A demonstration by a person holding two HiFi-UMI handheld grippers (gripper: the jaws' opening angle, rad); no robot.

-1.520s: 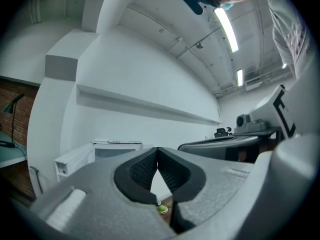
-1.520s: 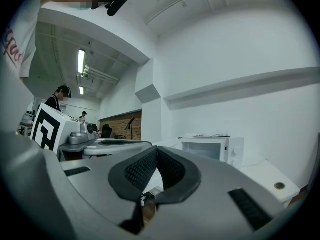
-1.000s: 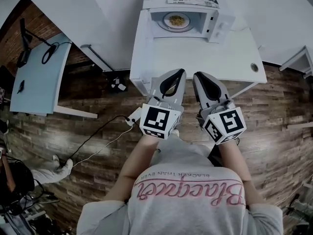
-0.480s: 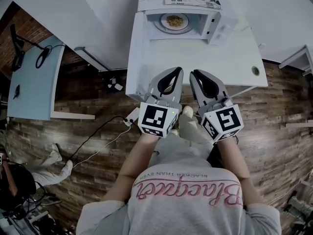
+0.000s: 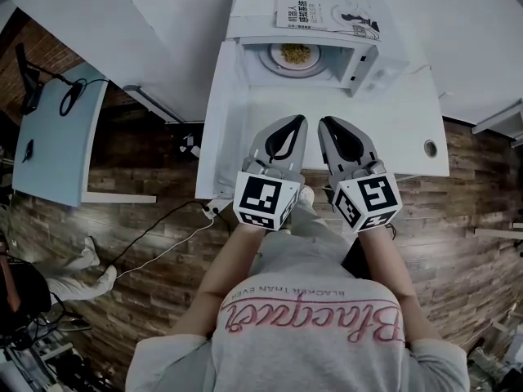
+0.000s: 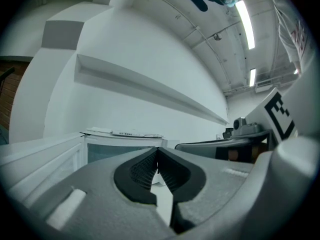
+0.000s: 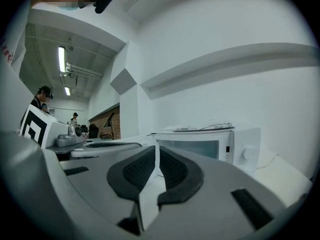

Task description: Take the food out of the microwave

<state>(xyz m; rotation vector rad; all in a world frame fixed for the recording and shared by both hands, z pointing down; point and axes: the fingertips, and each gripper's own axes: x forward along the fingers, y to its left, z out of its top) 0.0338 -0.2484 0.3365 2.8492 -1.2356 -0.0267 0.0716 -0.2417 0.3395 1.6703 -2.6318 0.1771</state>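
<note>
A round plate [image 5: 294, 59] heaped with yellowish food [image 5: 295, 52] lies flat inside the white microwave [image 5: 368, 43], at 12 o'clock on the white table [image 5: 392, 113]. The oven's door [image 5: 229, 88] stands open at 9 o'clock and a booklet [image 5: 327, 13] lies on its top. At 6 o'clock, well short of the oven, the left gripper [image 5: 299, 120] and right gripper [image 5: 324, 122] point at it side by side. The left's jaws are closed on nothing; the right's have just been closing, tips meeting, nothing between them.
</note>
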